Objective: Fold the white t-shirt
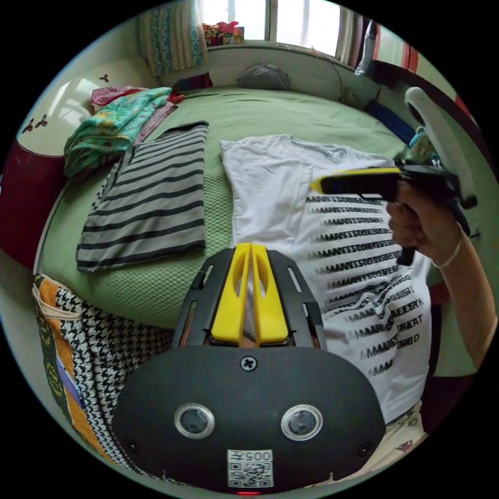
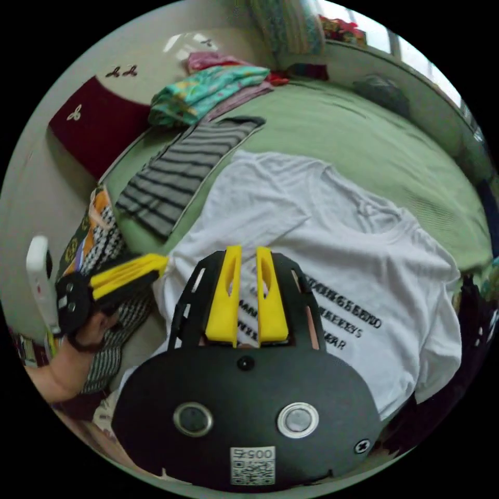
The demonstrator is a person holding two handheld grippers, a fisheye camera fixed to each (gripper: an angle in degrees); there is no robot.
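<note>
Left gripper view: your left gripper (image 1: 251, 248) points at the white t-shirt (image 1: 291, 208), which lies spread on the green bed (image 1: 291, 117), front up, with rows of black lettering across the chest and belly. One sleeve is folded in over the chest, and the hem hangs over the near edge of the bed. Your yellow fingers (image 1: 231, 296) stand nearly together, a thin slit between them; whether cloth is caught at the tips you cannot tell from here. Your right gripper (image 1: 316, 185) crosses above the print, held in your right hand (image 1: 421, 223); its fingers look closed to a narrow line.

Right gripper view: your right gripper (image 2: 248, 252) hangs above the shirt (image 2: 332, 244), fingers (image 2: 223, 301) set narrow with a clear gap and nothing between them. Your left gripper (image 2: 163, 262) sits at the shirt's edge, near the bed's side.

Count on the bed: one white t-shirt; one striped garment (image 1: 150, 202) folded flat just beside it, not touching; one pile of turquoise and pink cloth (image 1: 117, 122) near the headboard; one grey bundle (image 1: 263, 76) at the far side. No containers can be made out. A houndstooth and orange cloth (image 1: 78, 343) hangs beside the bed.
</note>
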